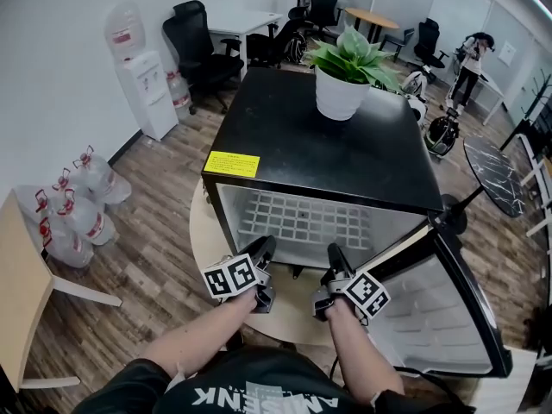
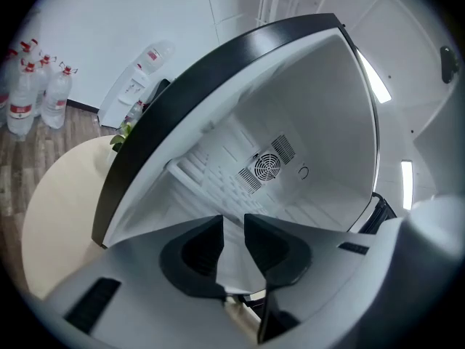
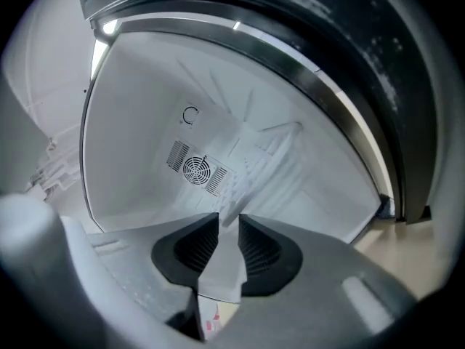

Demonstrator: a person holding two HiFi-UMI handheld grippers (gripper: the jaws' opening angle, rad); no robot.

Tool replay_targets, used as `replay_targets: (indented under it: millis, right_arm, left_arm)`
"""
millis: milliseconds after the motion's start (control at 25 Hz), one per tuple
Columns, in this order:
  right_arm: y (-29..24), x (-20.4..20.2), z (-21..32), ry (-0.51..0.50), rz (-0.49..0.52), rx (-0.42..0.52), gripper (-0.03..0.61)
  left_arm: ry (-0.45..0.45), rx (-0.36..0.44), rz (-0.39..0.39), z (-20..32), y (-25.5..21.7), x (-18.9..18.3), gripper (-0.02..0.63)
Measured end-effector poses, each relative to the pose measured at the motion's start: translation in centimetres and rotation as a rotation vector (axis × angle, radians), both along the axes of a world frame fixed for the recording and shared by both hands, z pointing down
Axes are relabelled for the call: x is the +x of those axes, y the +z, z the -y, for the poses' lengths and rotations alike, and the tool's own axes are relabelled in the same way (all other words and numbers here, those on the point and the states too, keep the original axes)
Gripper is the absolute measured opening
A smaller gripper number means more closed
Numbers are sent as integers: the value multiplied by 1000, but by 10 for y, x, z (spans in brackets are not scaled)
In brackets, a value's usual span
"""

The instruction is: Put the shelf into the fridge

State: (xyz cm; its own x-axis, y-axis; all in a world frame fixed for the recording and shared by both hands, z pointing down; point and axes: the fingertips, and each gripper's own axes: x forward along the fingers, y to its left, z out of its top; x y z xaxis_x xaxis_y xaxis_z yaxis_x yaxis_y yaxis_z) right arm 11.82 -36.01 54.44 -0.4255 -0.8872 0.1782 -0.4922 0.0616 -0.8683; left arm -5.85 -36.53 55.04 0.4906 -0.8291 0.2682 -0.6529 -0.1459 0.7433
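Observation:
A black mini fridge point(image 1: 345, 145) stands open on a round beige table, its door point(image 1: 448, 309) swung out to the right. The white grid shelf point(image 1: 302, 218) lies level inside the fridge. Both grippers are at the front of the opening, side by side. My left gripper point(image 1: 265, 248) has the shelf's white front edge point(image 2: 236, 260) between its pads, which rest against it. My right gripper point(image 1: 335, 254) is shut on the same edge point(image 3: 221, 264) further right. Both gripper views look into the white interior toward the round fan vent point(image 2: 265, 167) on the back wall.
A potted plant point(image 1: 339, 93) stands on the fridge top, and a yellow label point(image 1: 231, 163) sits at its front left corner. Several water bottles point(image 1: 73, 205), a water dispenser point(image 1: 142, 84) and a wooden table point(image 1: 21, 274) are on the left. Office chairs stand behind.

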Motion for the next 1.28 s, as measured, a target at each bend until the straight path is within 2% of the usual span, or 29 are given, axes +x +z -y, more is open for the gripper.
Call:
replay_targets:
  millis: [200, 560, 760, 960, 1120, 1280]
  right_arm:
    - [-5, 4, -2, 11, -40, 8, 8]
    - [-6, 6, 0, 20, -87, 22, 6]
    - [-4, 6, 0, 18, -95, 32, 6]
    - [-5, 6, 0, 28, -124, 41, 6]
    - [-4, 4, 2, -1, -133, 43, 6]
    - [-8, 6, -1, -28, -156, 38, 6]
  left_arm:
    - [21, 18, 110, 2, -2, -5, 75]
    - [61, 14, 154, 2, -2, -4, 78]
    - [54, 30, 161, -3, -4, -10, 63]
    - [78, 80, 213, -9, -19, -10, 55]
    - [100, 127, 247, -13, -31, -6, 52]
    - [143, 203, 297, -25, -47, 2, 44]
